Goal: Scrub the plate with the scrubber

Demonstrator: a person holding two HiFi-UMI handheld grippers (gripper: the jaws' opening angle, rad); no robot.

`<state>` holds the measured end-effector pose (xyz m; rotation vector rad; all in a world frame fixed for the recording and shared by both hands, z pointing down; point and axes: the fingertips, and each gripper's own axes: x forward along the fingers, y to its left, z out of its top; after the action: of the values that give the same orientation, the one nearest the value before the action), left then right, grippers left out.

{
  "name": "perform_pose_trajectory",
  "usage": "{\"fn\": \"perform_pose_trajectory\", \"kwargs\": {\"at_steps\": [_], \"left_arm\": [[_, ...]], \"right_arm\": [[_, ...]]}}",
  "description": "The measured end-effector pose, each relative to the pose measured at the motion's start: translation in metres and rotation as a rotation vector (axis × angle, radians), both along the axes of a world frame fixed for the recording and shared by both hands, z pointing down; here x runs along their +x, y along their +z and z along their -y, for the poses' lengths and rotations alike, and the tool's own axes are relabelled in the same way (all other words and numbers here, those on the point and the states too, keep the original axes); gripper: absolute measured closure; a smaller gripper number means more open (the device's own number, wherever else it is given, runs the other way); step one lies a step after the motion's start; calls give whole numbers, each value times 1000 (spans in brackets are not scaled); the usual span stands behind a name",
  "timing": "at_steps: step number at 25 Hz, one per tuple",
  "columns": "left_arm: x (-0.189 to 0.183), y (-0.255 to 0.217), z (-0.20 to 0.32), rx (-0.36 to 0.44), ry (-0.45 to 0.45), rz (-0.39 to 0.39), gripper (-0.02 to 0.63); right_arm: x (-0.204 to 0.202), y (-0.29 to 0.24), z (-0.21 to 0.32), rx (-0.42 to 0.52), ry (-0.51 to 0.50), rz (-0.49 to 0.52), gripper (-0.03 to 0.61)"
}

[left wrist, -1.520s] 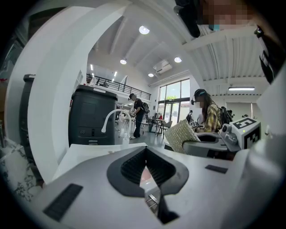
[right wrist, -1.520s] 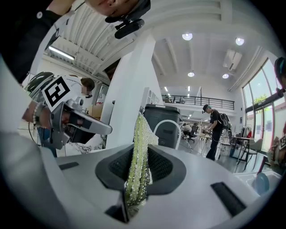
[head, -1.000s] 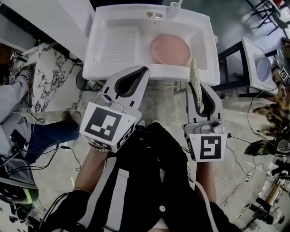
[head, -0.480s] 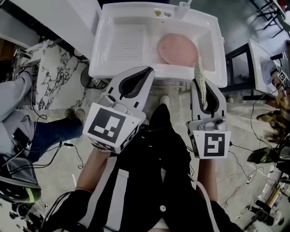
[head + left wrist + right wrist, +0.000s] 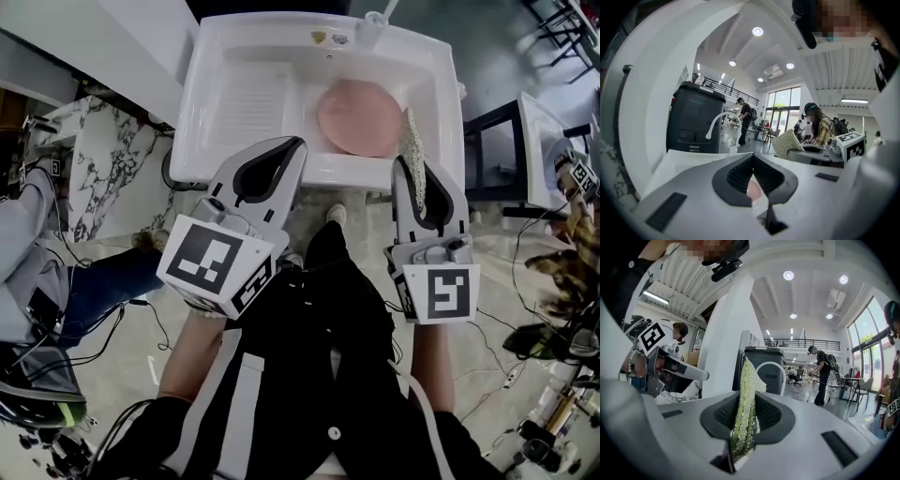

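A pink plate (image 5: 360, 117) lies flat in the right half of the white sink (image 5: 211, 122). My right gripper (image 5: 413, 161) is shut on a green-yellow mesh scrubber (image 5: 412, 155), which stands on edge between its jaws above the sink's front right rim. The same scrubber (image 5: 746, 413) fills the gap between the dark pads in the right gripper view. My left gripper (image 5: 298, 142) is shut and empty, its tip at the sink's front rim, left of the plate. In the left gripper view (image 5: 753, 174) a sliver of the pink plate (image 5: 753, 189) shows below its closed jaws.
A white faucet (image 5: 373, 23) stands at the sink's back rim. The sink's left half has a ribbed washboard face (image 5: 255, 101). A marbled counter (image 5: 103, 164) lies to the left and a dark-framed stand (image 5: 497, 141) to the right. Cables trail over the floor, and other people are around.
Both grippers have moved forward to the sink's front rim. The scrubber now reaches over the rim beside the plate. Neither jaw has opened.
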<state>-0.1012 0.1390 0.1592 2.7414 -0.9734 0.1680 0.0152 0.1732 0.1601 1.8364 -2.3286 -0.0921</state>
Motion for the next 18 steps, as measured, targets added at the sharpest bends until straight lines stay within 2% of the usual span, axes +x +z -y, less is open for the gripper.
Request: {"fn": "perform_pose_trajectory", "kwargs": {"at_steps": [7, 18], "left_arm": [[30, 4, 39, 6, -40, 33, 614], [67, 13, 104, -7, -152, 73, 614]], "right_arm": [[26, 0, 45, 1, -57, -34, 506], [61, 19, 116, -59, -191, -32, 506]]}}
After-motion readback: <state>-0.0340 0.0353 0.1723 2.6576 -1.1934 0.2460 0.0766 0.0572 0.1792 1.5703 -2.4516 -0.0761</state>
